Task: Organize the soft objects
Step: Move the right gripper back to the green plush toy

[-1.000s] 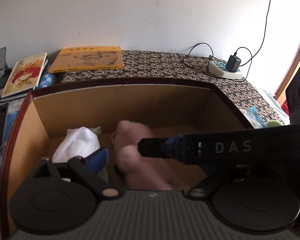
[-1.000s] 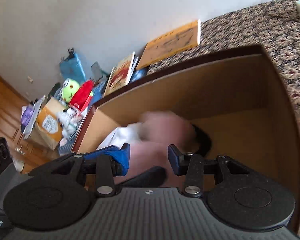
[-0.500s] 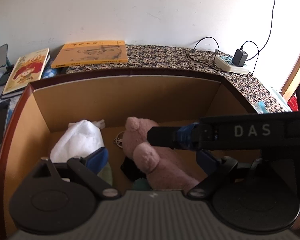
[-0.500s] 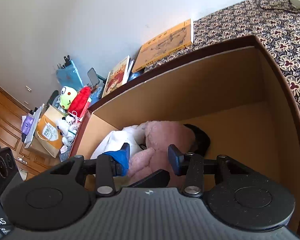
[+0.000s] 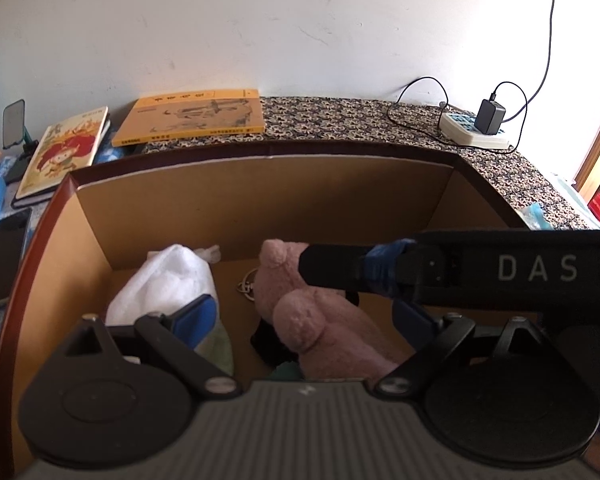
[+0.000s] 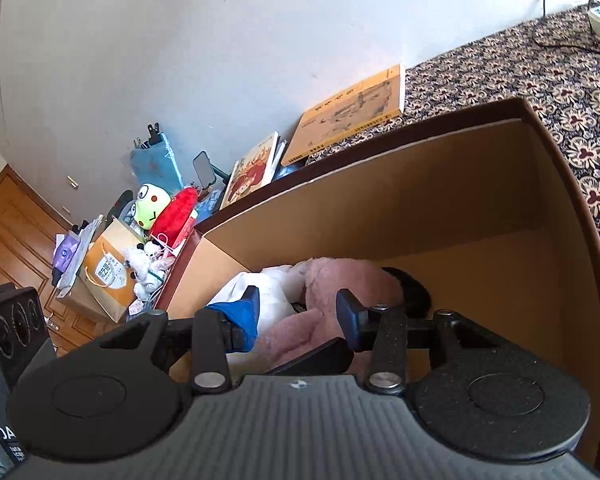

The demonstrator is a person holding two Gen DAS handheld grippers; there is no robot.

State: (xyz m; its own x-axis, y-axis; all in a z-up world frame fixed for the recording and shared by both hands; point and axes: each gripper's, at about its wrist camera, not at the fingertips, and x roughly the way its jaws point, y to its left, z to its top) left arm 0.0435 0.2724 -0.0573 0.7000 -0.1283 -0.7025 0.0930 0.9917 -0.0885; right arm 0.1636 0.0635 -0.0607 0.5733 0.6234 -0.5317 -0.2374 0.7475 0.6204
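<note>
A pink plush toy [image 5: 320, 320] lies in the open cardboard box [image 5: 260, 152], beside a white soft bundle [image 5: 168, 280] and on top of something black [image 5: 266, 344]. My left gripper [image 5: 306, 316] hangs over the box, open wide, with the plush below the gap and no pad touching it. One of the right gripper's fingers [image 5: 332, 268] reaches in from the right across the plush's head. In the right wrist view the right gripper [image 6: 296, 314] stands open just above the pink plush [image 6: 340, 280], next to the white bundle [image 6: 260, 284]. The box's far wall [image 6: 420, 160] rises behind.
A yellow book [image 5: 192, 120] and a picture book [image 5: 64, 148] lie behind the box on the patterned cloth [image 5: 340, 120]. A power strip with a charger [image 5: 476, 132] sits back right. Left of the table are a green frog plush [image 6: 152, 204], a red plush [image 6: 180, 216] and a paper bag [image 6: 108, 276].
A second ago the pink plush was blurred and moving inside the box; now it lies still. Both grippers stay over the box, with their views tipped slightly upward.
</note>
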